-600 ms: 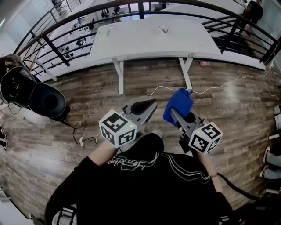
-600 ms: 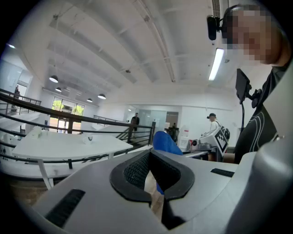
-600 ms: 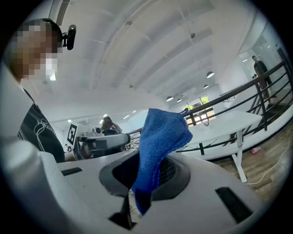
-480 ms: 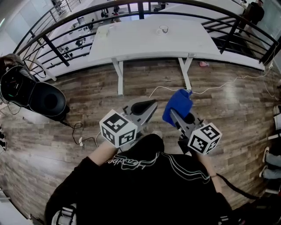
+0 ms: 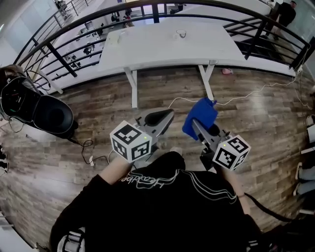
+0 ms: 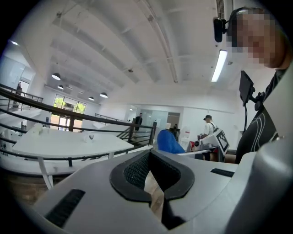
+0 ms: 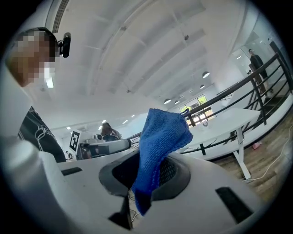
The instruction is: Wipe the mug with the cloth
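A small white mug (image 5: 180, 34) stands on the far white table (image 5: 147, 47), well ahead of both grippers; in the left gripper view the mug (image 6: 90, 137) is a tiny shape on the tabletop. My left gripper (image 5: 169, 113) is held level in front of me, shut with nothing between its jaws (image 6: 149, 153). My right gripper (image 5: 198, 124) is shut on a blue cloth (image 5: 200, 117), which sticks up out of the jaws and folds forward. In the right gripper view the cloth (image 7: 161, 137) covers the middle of the gripper (image 7: 151, 176). Both grippers hang over the wooden floor, short of the table.
A black railing (image 5: 69, 27) curves behind the table. A black round seat (image 5: 53, 114) and gear stand at the left. Cables (image 5: 236, 98) trail across the wood floor (image 5: 98, 103) by the table legs (image 5: 133, 88). A person (image 5: 285, 12) stands far off at the upper right.
The head view has shifted slightly; both grippers keep their places and the cloth stays in the right jaws.
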A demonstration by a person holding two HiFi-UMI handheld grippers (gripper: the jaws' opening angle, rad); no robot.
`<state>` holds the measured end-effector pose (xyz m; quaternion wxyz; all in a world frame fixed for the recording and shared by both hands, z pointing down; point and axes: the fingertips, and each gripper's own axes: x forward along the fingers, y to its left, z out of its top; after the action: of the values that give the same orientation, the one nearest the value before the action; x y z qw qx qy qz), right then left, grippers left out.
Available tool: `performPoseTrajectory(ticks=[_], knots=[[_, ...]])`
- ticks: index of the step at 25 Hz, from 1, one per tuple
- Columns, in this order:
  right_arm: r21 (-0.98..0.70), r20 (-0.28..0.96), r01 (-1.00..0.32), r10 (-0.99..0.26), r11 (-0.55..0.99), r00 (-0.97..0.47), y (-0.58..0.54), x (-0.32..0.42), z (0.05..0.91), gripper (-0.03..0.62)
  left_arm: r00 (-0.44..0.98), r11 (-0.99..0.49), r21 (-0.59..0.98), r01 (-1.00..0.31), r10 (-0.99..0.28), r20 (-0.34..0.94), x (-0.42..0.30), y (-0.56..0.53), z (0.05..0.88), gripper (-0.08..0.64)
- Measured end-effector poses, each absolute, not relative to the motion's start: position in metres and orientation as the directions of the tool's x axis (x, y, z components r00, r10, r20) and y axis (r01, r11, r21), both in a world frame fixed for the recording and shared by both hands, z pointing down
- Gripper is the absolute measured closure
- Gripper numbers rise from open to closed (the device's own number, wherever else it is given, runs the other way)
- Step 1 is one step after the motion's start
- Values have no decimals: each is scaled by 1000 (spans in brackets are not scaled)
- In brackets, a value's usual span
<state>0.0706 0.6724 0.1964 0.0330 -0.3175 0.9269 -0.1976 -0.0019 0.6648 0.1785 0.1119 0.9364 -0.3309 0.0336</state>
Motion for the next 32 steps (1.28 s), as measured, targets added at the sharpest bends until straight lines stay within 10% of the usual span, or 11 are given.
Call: performPoseTrajectory(ticks=[18,32], knots=[[-398,89,-541,-556,741,-827,578,65,215,541,783,-752,225,-620,-609,122,-7,565,198,554],[-514,130,-585,-617,628,-776,218,28,263,541,784,-729,288,-621,-585,209,-60,211,254,554]])
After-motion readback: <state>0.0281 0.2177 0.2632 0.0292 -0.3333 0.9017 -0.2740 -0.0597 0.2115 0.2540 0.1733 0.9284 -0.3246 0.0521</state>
